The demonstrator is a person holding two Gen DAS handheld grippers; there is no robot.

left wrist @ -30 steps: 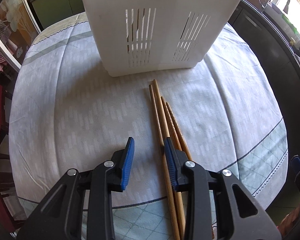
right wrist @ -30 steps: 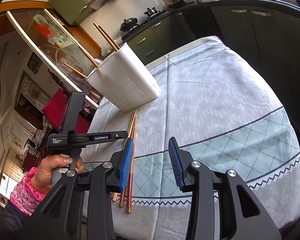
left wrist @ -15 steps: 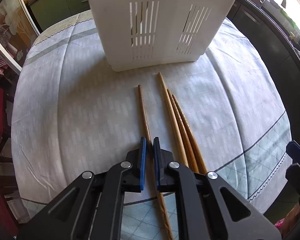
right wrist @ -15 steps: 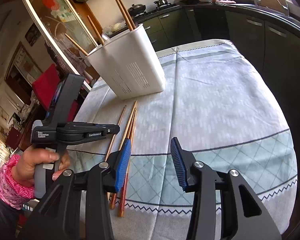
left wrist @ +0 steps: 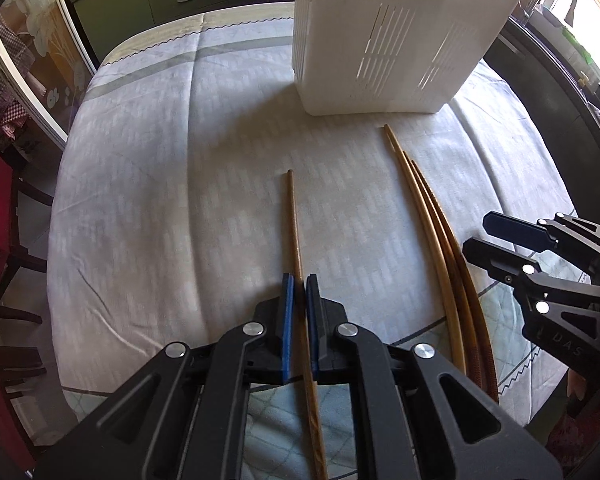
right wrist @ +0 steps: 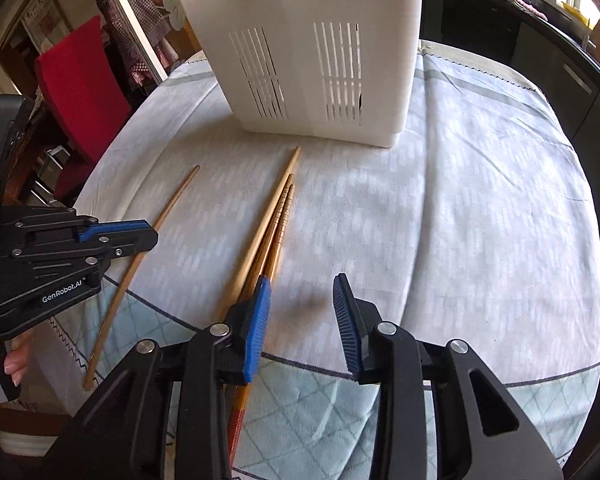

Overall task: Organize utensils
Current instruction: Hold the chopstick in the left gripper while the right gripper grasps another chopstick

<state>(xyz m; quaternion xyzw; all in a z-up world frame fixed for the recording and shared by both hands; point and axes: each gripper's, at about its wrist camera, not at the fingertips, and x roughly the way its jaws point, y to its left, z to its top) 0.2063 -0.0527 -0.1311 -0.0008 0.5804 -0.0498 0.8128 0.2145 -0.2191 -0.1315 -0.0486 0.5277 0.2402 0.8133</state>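
- Chopsticks on the worktop [left wrist: 148, 184]: four in total, all wooden, slender and tapered.
- Single chopstick [left wrist: 295, 232]: darker brown; it lies apart from the others, to their left, with its far tip pointing toward the holder.
- Group of three chopsticks [right wrist: 266, 236]: laid side by side and touching. One is pale and plain; the two darker ones show ringed grooves near the tips.
- White utensil holder [right wrist: 308, 52]: one unit, upright at the far end of the chopsticks, with slotted vents in its walls.
- Left gripper [left wrist: 300, 318]: jaws clamped on the single chopstick, blue pads pressing both sides of the shaft.
- Right gripper [right wrist: 302, 322]: jaws part-way apart, having just been closing; nothing lies between them. Its left pad sits just beside the group of three.
- Worktop covering: a pale patterned cloth with a checked border.
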